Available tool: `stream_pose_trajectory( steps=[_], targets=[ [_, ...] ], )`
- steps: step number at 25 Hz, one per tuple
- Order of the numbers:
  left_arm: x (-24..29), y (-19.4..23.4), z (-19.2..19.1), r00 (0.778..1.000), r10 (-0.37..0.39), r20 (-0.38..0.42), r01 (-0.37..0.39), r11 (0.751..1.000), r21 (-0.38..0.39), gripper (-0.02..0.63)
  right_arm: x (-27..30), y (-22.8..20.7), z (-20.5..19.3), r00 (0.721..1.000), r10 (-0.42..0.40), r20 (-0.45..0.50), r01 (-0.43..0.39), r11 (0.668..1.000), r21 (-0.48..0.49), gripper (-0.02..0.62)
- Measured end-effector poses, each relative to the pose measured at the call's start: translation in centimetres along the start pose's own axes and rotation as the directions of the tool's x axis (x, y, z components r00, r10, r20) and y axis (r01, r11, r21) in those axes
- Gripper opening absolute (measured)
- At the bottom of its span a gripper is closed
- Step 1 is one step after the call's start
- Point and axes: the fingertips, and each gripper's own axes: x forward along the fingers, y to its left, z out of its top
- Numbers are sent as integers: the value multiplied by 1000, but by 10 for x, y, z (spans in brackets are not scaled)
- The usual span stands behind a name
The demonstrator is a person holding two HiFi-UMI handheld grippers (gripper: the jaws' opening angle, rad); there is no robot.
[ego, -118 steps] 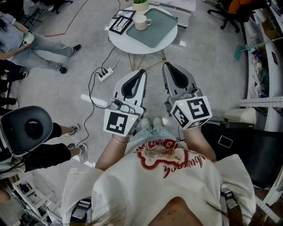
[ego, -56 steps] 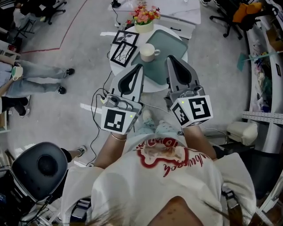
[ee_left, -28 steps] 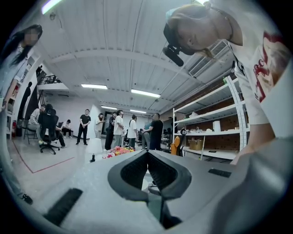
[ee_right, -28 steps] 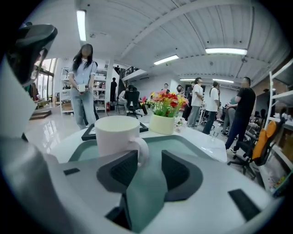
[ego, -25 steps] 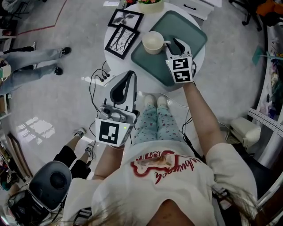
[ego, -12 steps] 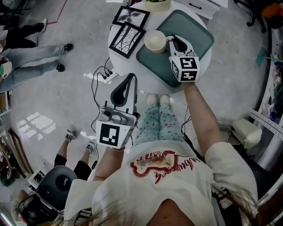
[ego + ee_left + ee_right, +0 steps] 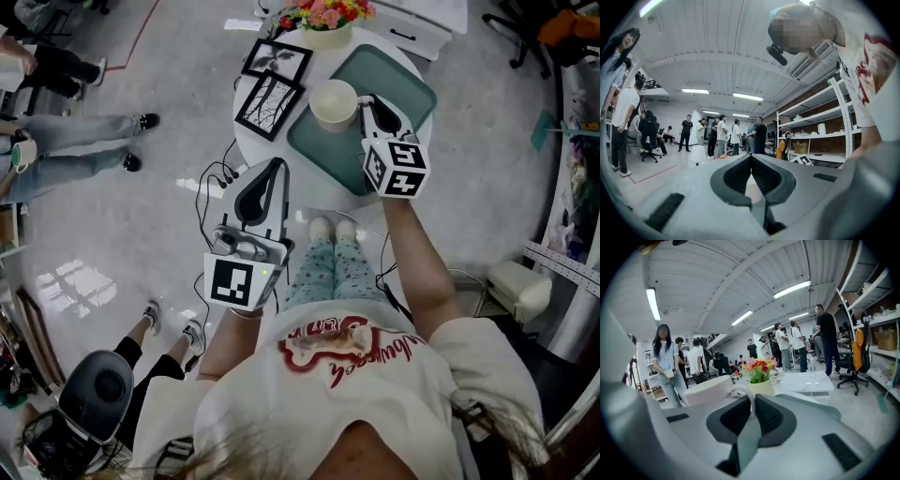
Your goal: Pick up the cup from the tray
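Right gripper view: the right gripper (image 7: 752, 401) has its jaws nearly together, pinching the handle of the cup (image 7: 708, 389). Head view: the cup is at the left edge of the tray (image 7: 403, 77). The left gripper (image 7: 751, 158) has its jaws closed and empty, well apart from the tray.

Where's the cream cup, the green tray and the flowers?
Round cream ceramic cup (image 7: 334, 100): head view, its inside.
Grey-green rectangular tray (image 7: 410, 82): head view, bare far corner.
Pink and yellow flowers (image 7: 324, 13): head view, the blooms.
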Motion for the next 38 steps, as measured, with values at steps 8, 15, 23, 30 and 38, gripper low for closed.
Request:
stream_pose_trajectory(
  steps=[8,15,23,30,38],
  targets=[
    [9,-7,21,999,-24,21,23,999,31,14,-56,27,80,999,37,33,-38,999,7,43],
    [7,-21,38,998,-38,53,36,999,36,14,-101,28,116,996,40,80,-43,998,39,43],
    [7,-39,46,996,-44,81,40,998,48,14,-123,24,115,996,40,85,-45,997,62,43],
    [-3,-57,52,994,-19,107,12,997,70,14,-135,23,112,993,80,92,-85,995,50,43],
    [-37,-87,60,993,-14,119,7,998,61,14,-174,34,111,987,107,120,-113,993,43,43]
  ],
)
